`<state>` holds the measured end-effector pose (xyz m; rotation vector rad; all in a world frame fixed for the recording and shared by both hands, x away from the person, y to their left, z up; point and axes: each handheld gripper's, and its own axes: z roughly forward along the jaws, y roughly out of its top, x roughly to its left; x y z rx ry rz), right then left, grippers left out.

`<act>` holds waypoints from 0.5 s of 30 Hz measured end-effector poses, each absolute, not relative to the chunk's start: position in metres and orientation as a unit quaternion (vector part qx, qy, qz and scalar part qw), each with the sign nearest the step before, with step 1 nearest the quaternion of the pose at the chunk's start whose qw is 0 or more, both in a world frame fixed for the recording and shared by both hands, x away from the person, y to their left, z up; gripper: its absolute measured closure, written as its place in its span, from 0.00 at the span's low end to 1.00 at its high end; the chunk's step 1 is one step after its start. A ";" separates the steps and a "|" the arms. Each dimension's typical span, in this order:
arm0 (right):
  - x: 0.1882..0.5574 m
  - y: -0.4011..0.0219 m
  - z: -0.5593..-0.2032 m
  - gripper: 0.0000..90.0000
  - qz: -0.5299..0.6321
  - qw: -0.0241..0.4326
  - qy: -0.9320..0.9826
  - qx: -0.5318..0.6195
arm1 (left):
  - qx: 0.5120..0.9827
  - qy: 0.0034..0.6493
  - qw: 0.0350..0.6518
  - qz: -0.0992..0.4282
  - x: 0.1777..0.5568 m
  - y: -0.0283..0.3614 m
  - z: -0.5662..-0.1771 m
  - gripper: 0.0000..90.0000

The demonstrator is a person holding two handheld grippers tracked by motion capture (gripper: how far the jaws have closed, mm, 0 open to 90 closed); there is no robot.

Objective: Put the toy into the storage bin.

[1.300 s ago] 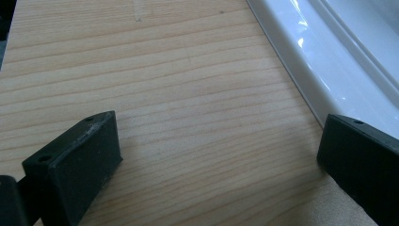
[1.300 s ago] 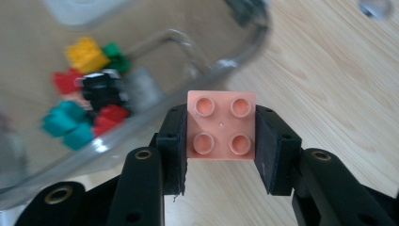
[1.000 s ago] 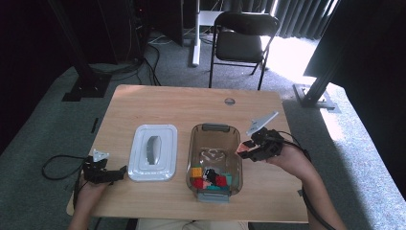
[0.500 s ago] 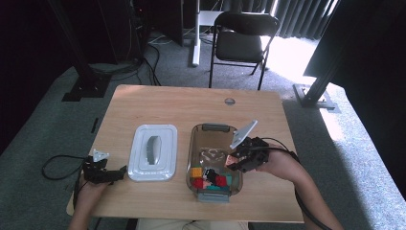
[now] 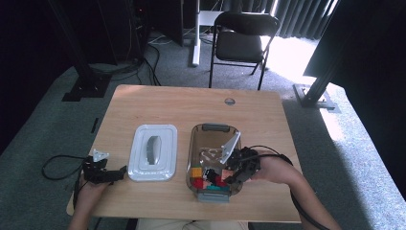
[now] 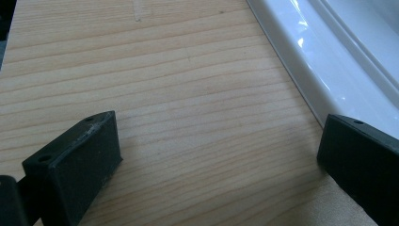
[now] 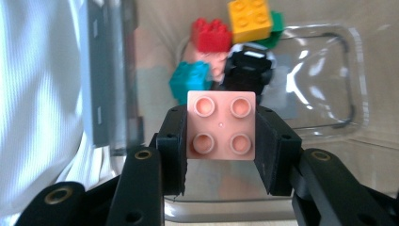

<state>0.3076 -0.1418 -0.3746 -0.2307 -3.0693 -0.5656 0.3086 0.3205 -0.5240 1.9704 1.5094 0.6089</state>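
My right gripper [image 7: 221,141] is shut on a pink four-stud brick [image 7: 221,125], its pads pressing on two opposite sides. It hangs over the near end of a clear plastic container [image 5: 193,146], just above a heap of bricks: red [image 7: 211,35], yellow [image 7: 248,15], teal [image 7: 190,80], green [image 7: 277,21] and a black piece [image 7: 249,68]. In the high view the right gripper [image 5: 229,173] reaches in from the container's right side. My left gripper [image 5: 119,171] rests on the table at the front left, open [image 6: 221,150], with bare wood between its jaws.
The container's white lid [image 5: 153,152] lies flat left of the container; its rim [image 6: 329,61] runs beside the left gripper's right jaw. The wooden table [image 5: 167,103] has a cable hole [image 5: 230,101] at the back. A folding chair [image 5: 242,38] stands beyond.
The right gripper has moved left and down with the pink brick, from the container's right edge to over the bricks inside. The left gripper has stayed put.
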 end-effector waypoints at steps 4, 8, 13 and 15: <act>0.306 -0.137 -0.380 0.65 -0.163 0.016 -0.985 -0.060 | 0.738 0.566 0.289 0.228 0.309 0.320 -0.524 0.01; 0.307 -0.135 -0.384 0.65 -0.150 0.020 -0.987 -0.055 | 0.738 0.566 0.289 0.228 0.309 0.320 -0.524 0.01; 0.306 -0.131 -0.391 0.65 -0.132 0.032 -0.990 -0.042 | 0.738 0.566 0.289 0.228 0.309 0.320 -0.524 0.01; 0.306 -0.130 -0.392 0.65 -0.126 0.034 -0.991 -0.041 | 0.738 0.565 0.289 0.228 0.309 0.320 -0.524 0.01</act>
